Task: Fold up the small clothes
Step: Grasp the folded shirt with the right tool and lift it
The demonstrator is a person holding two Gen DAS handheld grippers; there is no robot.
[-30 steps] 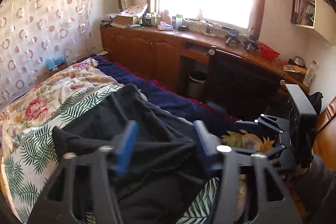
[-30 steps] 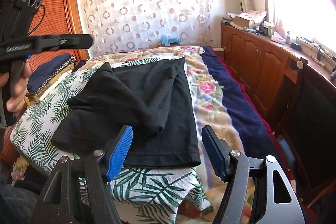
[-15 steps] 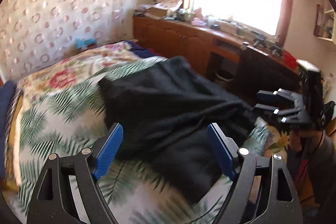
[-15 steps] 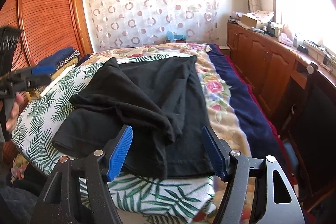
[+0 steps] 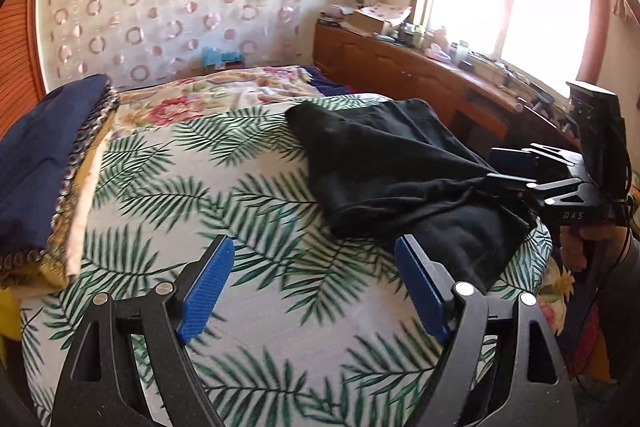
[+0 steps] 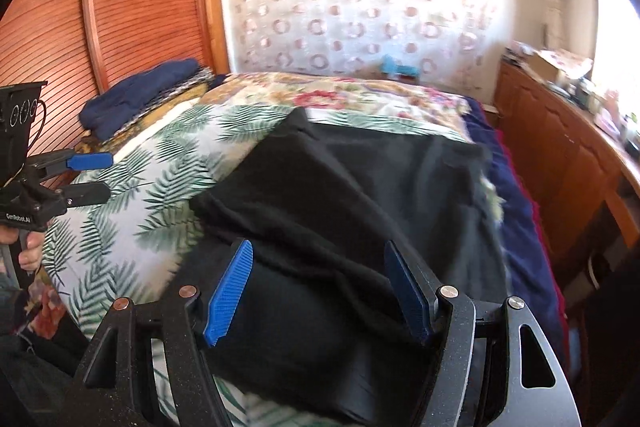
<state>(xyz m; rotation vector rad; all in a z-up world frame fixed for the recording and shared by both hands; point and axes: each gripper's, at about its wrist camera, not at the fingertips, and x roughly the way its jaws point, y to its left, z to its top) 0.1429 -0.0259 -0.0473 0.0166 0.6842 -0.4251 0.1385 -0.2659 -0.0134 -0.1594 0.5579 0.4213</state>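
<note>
Black garment (image 5: 404,175) lies rumpled on my palm-leaf bedspread (image 5: 256,195). My left gripper (image 5: 316,287) hovers beside it, jaws just widened, holding nothing; my right gripper (image 6: 320,291) gapes above its folds, unclamped.

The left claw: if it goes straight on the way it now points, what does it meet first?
Probably the palm-leaf sheet on the bed: the open left claw points down at bare fabric, with the black garment off to its right.

Left gripper (image 5: 316,287) angled downward, jaws just opened wide, nothing between them. Right gripper (image 6: 320,291) angled downward, jaws apart, gripping nothing.
</note>
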